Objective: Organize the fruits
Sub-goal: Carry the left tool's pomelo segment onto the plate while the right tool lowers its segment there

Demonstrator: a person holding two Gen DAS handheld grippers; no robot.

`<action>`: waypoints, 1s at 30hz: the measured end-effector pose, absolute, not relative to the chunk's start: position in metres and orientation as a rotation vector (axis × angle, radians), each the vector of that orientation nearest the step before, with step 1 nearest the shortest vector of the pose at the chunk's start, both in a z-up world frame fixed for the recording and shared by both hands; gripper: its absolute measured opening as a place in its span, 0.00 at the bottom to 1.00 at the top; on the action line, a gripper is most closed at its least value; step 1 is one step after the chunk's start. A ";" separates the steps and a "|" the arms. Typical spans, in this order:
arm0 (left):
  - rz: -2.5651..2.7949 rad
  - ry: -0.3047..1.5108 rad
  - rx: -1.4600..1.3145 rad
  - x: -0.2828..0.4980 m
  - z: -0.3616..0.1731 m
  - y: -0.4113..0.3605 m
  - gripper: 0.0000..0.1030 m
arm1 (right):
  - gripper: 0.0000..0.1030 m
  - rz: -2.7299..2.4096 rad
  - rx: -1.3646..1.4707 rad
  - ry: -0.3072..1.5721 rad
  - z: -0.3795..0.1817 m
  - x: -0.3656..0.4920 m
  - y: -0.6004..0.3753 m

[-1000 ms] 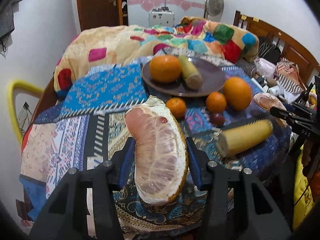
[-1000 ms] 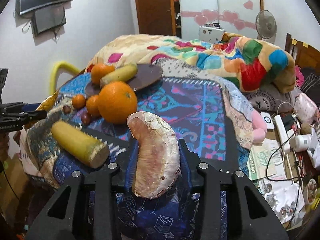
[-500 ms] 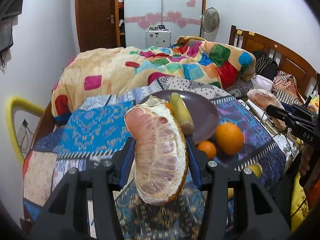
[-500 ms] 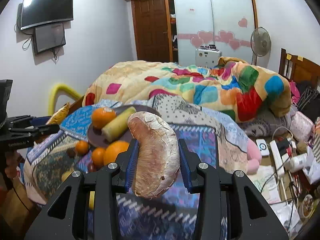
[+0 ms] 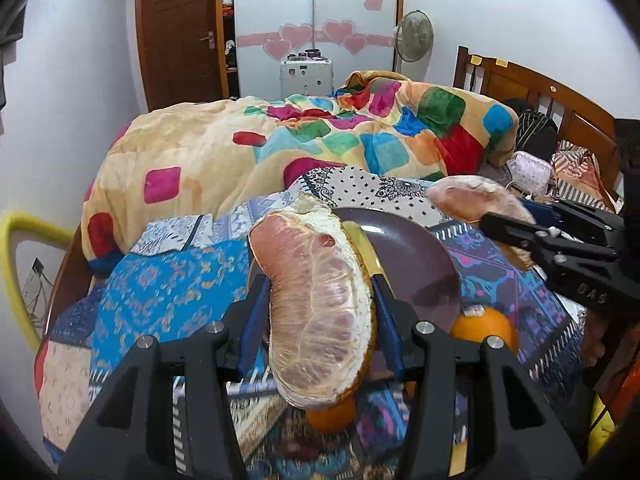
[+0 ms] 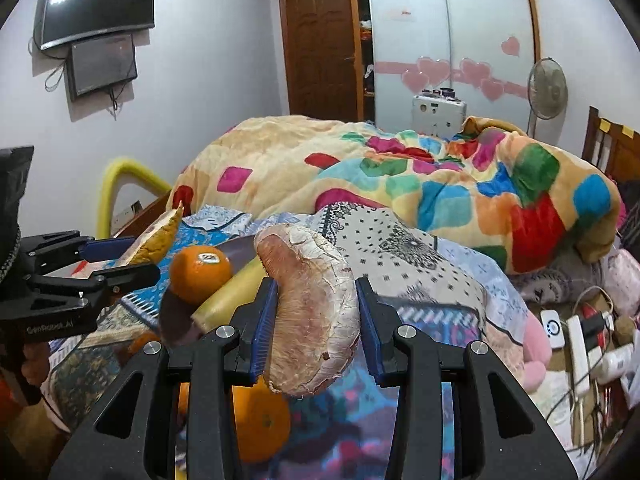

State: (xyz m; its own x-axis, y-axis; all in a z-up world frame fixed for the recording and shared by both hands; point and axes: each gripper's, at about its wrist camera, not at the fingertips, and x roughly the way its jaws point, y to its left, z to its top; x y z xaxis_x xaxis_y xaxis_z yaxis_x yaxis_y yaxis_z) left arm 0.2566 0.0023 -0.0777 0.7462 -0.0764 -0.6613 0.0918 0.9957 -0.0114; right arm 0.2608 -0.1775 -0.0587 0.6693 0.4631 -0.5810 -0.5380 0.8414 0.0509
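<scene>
My left gripper (image 5: 318, 304) is shut on a large pomelo wedge (image 5: 316, 304) with yellow rind, held above the patterned table just before the brown plate (image 5: 416, 256). My right gripper (image 6: 316, 316) is shut on a second, peeled pomelo segment (image 6: 312, 312), also held in the air near the plate (image 6: 176, 320). On the plate lie an orange (image 6: 200, 268) and a pale yellow cylindrical fruit (image 6: 228, 292). Other oranges (image 5: 484, 324) (image 6: 260, 420) lie on the cloth below the grippers. Each gripper shows in the other's view: the right one (image 5: 516, 228), the left one (image 6: 132, 256).
The table carries a blue patchwork cloth (image 5: 168, 280). Behind it is a bed with a colourful blanket (image 5: 320, 140). A yellow chair back (image 5: 24, 232) stands at left. Cables, a power strip and small items (image 6: 576, 332) lie at right.
Both grippers have risen and moved forward toward the plate, each keeping its pomelo piece. The loose fruits on the cloth have slipped low, partly behind the fingers.
</scene>
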 end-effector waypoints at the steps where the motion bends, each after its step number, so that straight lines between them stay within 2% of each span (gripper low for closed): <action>1: -0.095 0.726 0.024 0.262 -0.078 0.001 0.48 | 0.35 0.564 -0.135 0.625 -0.060 0.266 -0.174; 10: -0.129 0.786 -0.019 0.305 -0.085 -0.001 0.48 | 0.35 0.558 -0.190 0.716 -0.079 0.310 -0.147; 21: -0.160 0.885 -0.081 0.337 -0.097 -0.004 0.49 | 0.36 0.584 -0.252 0.801 -0.096 0.321 -0.129; 30: -0.154 0.809 0.016 0.319 -0.082 -0.018 0.49 | 0.36 0.585 -0.269 0.762 -0.087 0.306 -0.131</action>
State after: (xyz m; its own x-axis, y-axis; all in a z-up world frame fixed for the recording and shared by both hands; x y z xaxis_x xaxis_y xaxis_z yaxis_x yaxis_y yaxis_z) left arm 0.3189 -0.0177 -0.0822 0.6799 -0.1315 -0.7215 0.1434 0.9886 -0.0450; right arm 0.3064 -0.1305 -0.0873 0.5751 0.3987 -0.7144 -0.5872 0.8092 -0.0211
